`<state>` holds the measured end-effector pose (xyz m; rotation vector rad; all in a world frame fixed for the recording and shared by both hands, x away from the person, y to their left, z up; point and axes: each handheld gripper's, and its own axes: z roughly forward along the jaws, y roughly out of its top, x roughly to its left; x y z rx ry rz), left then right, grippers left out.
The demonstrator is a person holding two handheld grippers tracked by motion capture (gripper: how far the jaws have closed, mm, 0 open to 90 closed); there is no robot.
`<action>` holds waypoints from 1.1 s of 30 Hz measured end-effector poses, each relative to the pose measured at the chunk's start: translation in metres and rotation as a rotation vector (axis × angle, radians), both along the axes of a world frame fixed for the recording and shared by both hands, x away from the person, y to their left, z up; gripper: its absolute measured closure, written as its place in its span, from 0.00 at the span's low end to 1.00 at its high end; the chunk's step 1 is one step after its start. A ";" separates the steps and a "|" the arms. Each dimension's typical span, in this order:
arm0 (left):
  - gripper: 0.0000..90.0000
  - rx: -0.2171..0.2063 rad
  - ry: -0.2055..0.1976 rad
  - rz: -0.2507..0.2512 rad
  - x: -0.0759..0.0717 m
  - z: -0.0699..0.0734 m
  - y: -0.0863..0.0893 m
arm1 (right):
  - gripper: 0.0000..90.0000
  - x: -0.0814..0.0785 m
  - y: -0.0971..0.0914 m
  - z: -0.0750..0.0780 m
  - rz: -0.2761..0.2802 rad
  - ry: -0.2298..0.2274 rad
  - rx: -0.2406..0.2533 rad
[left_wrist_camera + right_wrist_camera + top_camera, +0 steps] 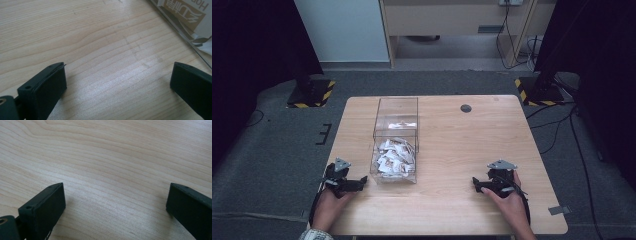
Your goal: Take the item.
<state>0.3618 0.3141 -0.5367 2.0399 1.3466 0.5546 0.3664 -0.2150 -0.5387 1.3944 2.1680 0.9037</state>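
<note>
High view: left gripper (362, 181) open beside clear box (395, 145), right gripper (475, 184) open.

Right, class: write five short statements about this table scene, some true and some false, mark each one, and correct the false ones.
1. The clear box stands on the wooden table. True.
2. The box holds white and brown packets. True.
3. The left tool is shut on a packet. False: its jaws stand apart over bare wood, with nothing between them.
4. The right tool is closer to the box than the left tool is. False: the left tool lies just beside the box, while the right one is well off to the other side.
5. The right tool is open and holds nothing. True.
</note>
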 end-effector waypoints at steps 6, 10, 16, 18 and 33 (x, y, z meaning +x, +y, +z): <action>0.00 0.000 0.001 0.000 0.000 0.000 0.000 | 0.05 -0.001 0.000 0.001 0.009 0.001 0.000; 0.00 0.000 0.000 0.000 0.000 0.000 0.000 | 0.06 -0.002 0.001 0.003 0.021 0.015 0.012; 0.00 -0.001 0.000 0.000 0.000 0.000 0.000 | 0.06 -0.004 0.005 0.007 0.043 0.001 0.021; 0.00 -0.001 0.000 0.000 0.000 0.000 0.000 | 0.06 -0.004 0.009 0.011 0.069 0.001 0.035; 0.00 -0.001 0.001 -0.001 0.000 0.000 0.000 | 0.08 -0.012 0.019 0.022 0.121 -0.029 0.025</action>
